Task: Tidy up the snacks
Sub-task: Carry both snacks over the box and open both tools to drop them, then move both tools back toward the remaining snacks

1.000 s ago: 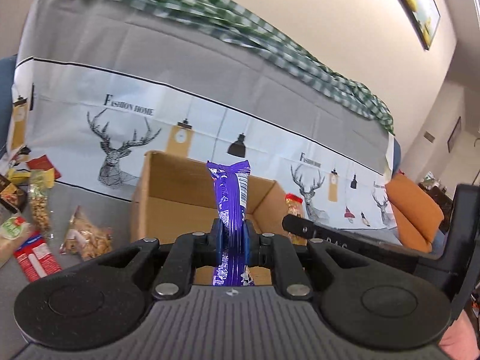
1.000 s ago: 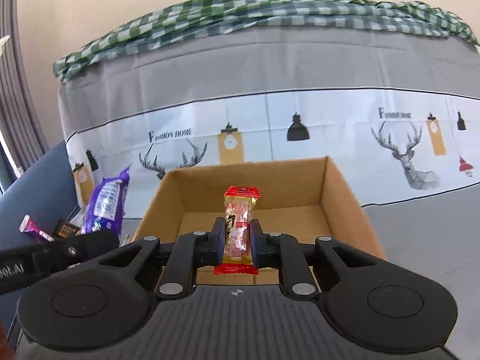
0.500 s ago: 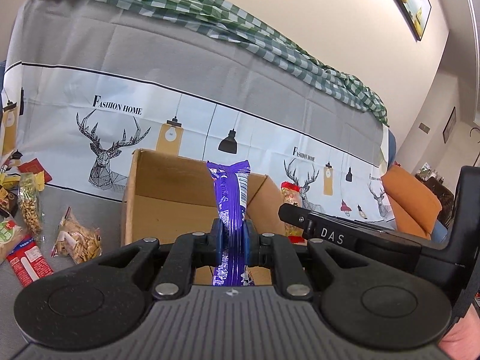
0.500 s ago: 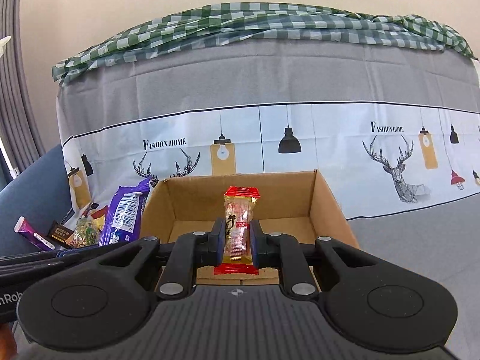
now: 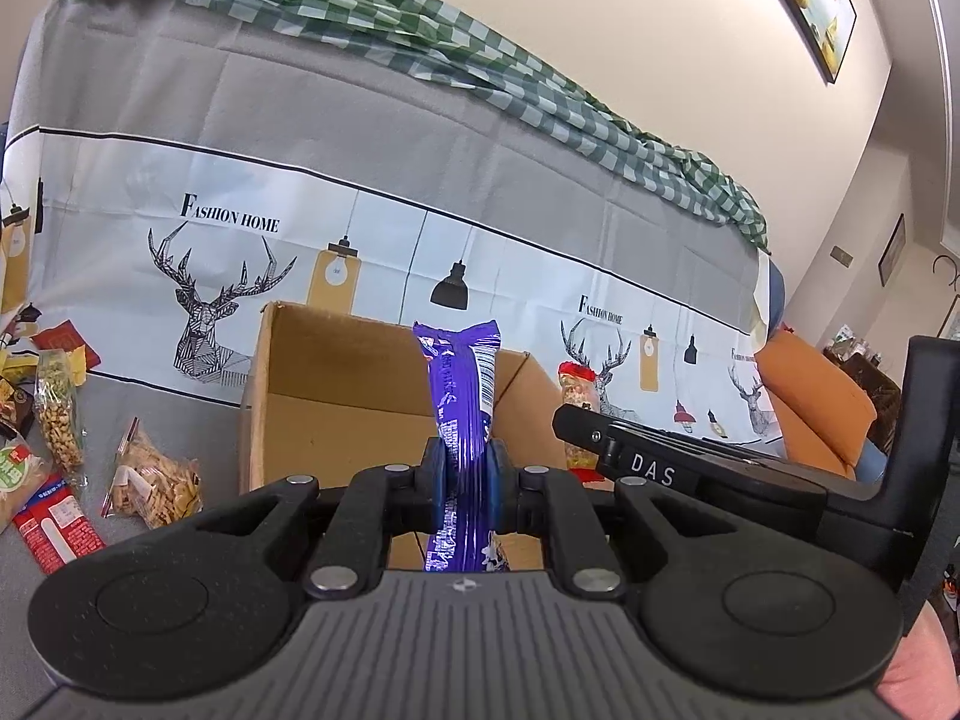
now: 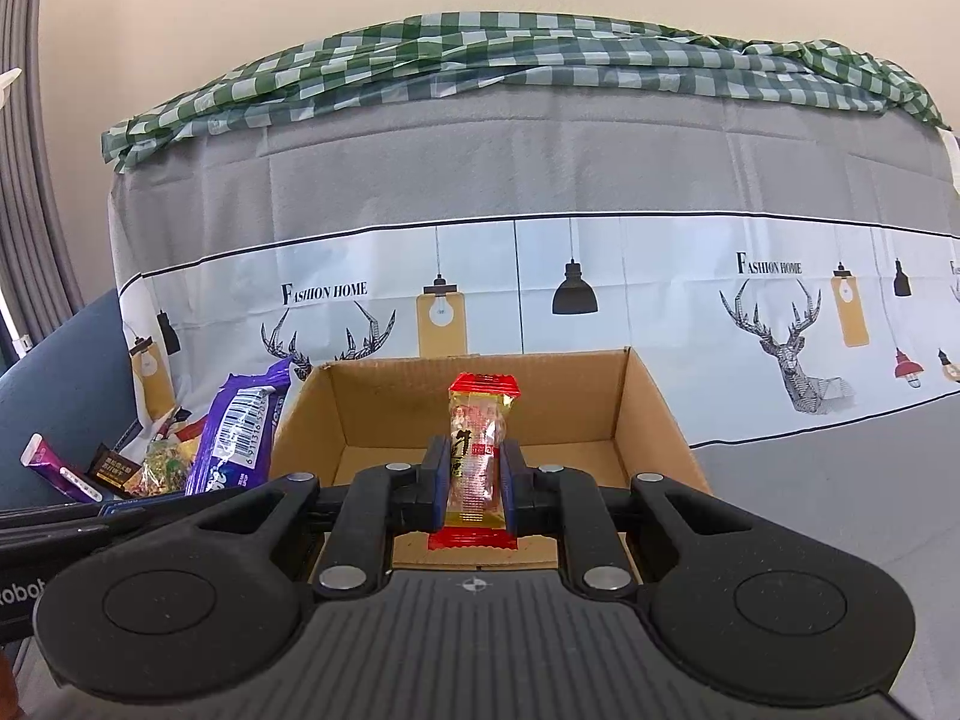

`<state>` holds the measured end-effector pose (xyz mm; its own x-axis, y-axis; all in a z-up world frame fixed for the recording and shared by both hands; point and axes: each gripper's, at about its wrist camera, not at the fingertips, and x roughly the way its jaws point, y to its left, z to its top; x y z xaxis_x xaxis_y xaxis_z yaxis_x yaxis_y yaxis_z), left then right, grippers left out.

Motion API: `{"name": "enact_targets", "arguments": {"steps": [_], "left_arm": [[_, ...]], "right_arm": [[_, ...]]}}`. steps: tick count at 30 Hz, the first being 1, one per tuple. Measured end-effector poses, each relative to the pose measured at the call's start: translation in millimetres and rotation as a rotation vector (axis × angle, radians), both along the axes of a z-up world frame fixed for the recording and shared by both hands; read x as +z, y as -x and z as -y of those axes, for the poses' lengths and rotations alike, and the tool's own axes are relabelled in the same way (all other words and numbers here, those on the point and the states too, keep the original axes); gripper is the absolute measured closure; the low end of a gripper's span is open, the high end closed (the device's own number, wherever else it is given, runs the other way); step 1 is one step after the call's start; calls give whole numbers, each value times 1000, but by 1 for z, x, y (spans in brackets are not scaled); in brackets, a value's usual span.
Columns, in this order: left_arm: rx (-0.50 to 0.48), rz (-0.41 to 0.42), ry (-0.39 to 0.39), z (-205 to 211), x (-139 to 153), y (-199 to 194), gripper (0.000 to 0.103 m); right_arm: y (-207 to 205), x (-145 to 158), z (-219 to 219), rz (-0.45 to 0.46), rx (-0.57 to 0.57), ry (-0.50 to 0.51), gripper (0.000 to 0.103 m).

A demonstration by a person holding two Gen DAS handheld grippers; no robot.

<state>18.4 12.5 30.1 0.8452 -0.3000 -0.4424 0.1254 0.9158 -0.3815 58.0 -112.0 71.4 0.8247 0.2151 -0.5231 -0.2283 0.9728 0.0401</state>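
Observation:
My left gripper (image 5: 463, 483) is shut on a purple snack packet (image 5: 461, 396), which stands upright in front of the open cardboard box (image 5: 312, 402). My right gripper (image 6: 477, 483) is shut on a small packet with red ends and a clear yellow middle (image 6: 480, 450), held just before the same box (image 6: 651, 420). The box floor that shows is bare. In the left wrist view the right gripper (image 5: 654, 468) reaches in from the right with its packet (image 5: 577, 396). In the right wrist view the purple packet (image 6: 240, 438) shows at the left of the box.
Loose snacks lie on the grey cover left of the box: a nut bag (image 5: 57, 414), a cracker bag (image 5: 153, 480), a red packet (image 5: 57, 531), and small bars (image 6: 54, 468). A deer-print cloth (image 6: 600, 300) covers the sofa back behind. An orange cushion (image 5: 810, 402) sits far right.
Both grippers keep their packets and stay about where they were. In the right wrist view the purple packet has come a little closer to the box's left wall.

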Motion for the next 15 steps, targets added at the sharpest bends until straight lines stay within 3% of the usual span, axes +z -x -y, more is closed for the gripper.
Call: {"name": "enact_targets", "arguments": {"steps": [8, 9, 10, 12, 15], "left_arm": [[-49, 4, 27, 1, 1, 0, 87], [-58, 1, 34, 1, 0, 0, 83], [-65, 1, 39, 2, 0, 0, 71], [-66, 10, 41, 2, 1, 2, 65], [-61, 11, 47, 0, 1, 2, 65]], "right_arm": [[3, 0, -3, 11, -18, 0, 85], [3, 0, -2, 12, -21, -3, 85], [3, -1, -3, 10, -26, -6, 83], [3, -1, -3, 14, -40, -1, 60], [2, -1, -4, 15, -54, 6, 54]]}}
